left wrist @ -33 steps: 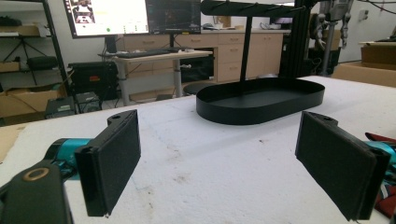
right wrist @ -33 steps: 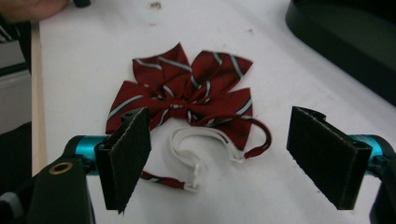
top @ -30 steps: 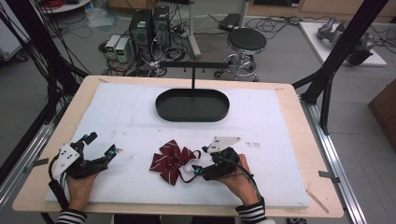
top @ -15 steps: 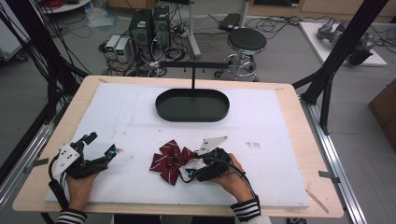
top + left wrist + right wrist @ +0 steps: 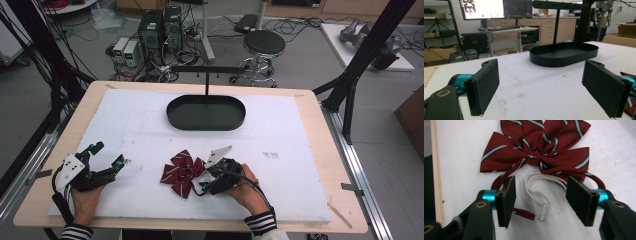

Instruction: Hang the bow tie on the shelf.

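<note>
While lying flat, bow tie [image 5: 536,150] spreads crosswise.

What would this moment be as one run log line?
right tongs: closing, white elastic loop of red striped bow tie between pads, not pressed | left tongs: open, nothing between | black tray: beyond

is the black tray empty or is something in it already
Empty. The black oval tray shows only its bare dark floor and the stand's post in the high view; the red striped bow lies outside it on the white mat.
</note>
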### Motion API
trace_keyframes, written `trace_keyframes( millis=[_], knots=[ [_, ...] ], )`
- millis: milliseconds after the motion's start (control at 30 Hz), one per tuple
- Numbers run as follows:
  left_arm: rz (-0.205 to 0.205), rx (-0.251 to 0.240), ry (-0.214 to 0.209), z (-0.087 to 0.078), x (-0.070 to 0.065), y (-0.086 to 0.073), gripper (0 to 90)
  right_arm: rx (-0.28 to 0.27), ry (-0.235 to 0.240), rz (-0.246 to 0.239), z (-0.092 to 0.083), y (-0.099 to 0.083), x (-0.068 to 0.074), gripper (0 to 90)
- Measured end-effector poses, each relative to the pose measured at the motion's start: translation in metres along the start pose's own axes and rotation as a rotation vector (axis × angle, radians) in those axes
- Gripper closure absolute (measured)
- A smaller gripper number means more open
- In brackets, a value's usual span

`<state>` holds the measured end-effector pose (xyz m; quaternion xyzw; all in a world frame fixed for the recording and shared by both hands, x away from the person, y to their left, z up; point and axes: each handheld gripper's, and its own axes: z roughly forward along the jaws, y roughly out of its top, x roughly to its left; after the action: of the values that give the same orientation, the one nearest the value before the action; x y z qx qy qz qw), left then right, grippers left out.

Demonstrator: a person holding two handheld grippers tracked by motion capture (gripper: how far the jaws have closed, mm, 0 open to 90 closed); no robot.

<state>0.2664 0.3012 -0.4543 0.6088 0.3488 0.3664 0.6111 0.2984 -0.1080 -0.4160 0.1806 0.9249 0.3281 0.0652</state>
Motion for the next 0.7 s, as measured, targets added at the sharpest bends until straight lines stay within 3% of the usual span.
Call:
trace_keyframes(
  millis=[133,700],
  knots=[
    [-0.004,0.000,0.000,0.0001,0.0001,-0.0001,14.8,0.045,-0.010,-0.030,0.0021,0.0041,0.0015,43.0],
    [-0.005,-0.002,0.002,-0.0002,0.0007,-0.0002,14.8,0.118,-0.013,-0.069,0.0059,0.0075,0.0018,53.6]
  ],
)
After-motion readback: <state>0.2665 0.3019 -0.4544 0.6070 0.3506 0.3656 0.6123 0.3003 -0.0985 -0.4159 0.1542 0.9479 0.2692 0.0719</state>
